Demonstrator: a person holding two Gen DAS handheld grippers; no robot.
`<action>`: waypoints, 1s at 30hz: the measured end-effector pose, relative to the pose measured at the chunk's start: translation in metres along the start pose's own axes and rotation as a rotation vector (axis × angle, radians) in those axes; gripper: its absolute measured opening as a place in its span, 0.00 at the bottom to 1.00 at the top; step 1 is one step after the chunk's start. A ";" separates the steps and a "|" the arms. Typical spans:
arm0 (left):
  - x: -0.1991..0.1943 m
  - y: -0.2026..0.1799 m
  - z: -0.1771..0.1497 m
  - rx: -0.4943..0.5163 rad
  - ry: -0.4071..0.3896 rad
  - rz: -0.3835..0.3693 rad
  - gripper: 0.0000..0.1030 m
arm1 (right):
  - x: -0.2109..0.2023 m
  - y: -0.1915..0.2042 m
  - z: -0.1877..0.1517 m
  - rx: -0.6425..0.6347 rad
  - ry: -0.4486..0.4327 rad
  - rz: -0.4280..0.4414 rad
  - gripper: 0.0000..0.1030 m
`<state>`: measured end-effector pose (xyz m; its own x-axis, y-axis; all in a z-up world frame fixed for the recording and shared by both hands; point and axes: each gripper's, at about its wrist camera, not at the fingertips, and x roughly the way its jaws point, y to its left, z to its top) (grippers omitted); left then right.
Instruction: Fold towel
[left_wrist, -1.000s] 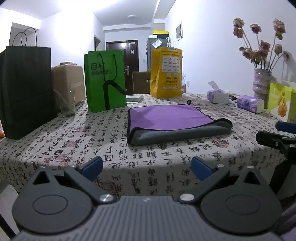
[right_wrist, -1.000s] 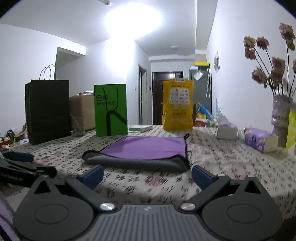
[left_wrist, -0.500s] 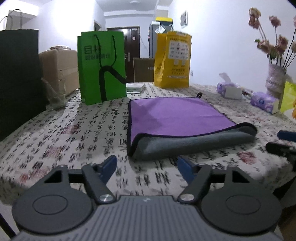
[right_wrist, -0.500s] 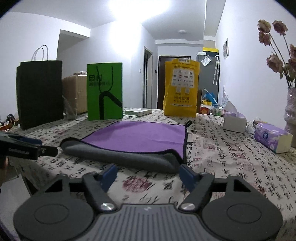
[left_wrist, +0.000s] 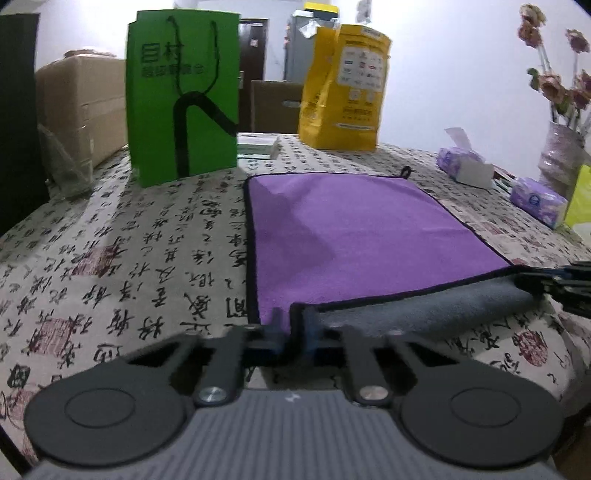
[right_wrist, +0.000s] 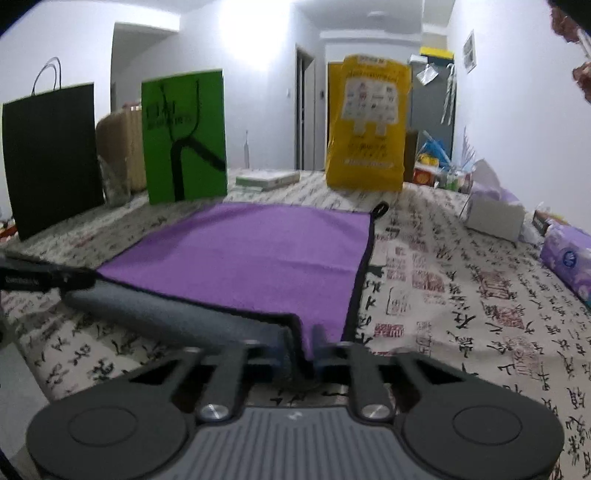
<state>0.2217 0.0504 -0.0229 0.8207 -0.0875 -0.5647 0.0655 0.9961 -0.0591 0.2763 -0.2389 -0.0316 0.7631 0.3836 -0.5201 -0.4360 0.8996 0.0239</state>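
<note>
Our left gripper (left_wrist: 291, 325) has its fingers pinched narrow on the near left corner of the purple towel (left_wrist: 354, 236), the black-bound hem caught between the blue pads. Our right gripper (right_wrist: 304, 341) is closed the same way on the near right corner. The towel lies flat on the calligraphy-print tablecloth (left_wrist: 122, 258), its near edge already turned over into a grey roll, its hanging loop (right_wrist: 379, 210) at the far right corner.

We judge the step in hand to be carrying this near edge over to the far one. To do it well we would lift both corners together and keep them level, with the hem lightly taut between them — slack would let the middle sag and crease — then lay them down square on the far corners.

The left view shows the right gripper's tip at the roll's far end, and the tissue packs (left_wrist: 537, 199) and vase (left_wrist: 557, 155). The right view alone takes in the black paper bag (right_wrist: 51, 155) whole, beside the green bag (right_wrist: 184, 136) and the yellow bag (right_wrist: 367, 122).
</note>
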 end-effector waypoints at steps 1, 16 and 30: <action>-0.001 0.000 0.001 0.003 -0.008 0.002 0.07 | 0.002 -0.001 0.001 -0.003 0.006 0.005 0.06; 0.054 0.001 0.069 0.075 -0.069 0.068 0.06 | 0.053 -0.028 0.054 -0.069 -0.037 0.027 0.05; 0.157 0.031 0.158 0.030 -0.027 0.056 0.06 | 0.154 -0.084 0.127 0.073 -0.003 0.093 0.05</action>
<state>0.4426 0.0696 0.0168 0.8383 -0.0316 -0.5443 0.0358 0.9994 -0.0030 0.4906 -0.2286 -0.0050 0.7228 0.4663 -0.5100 -0.4686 0.8731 0.1342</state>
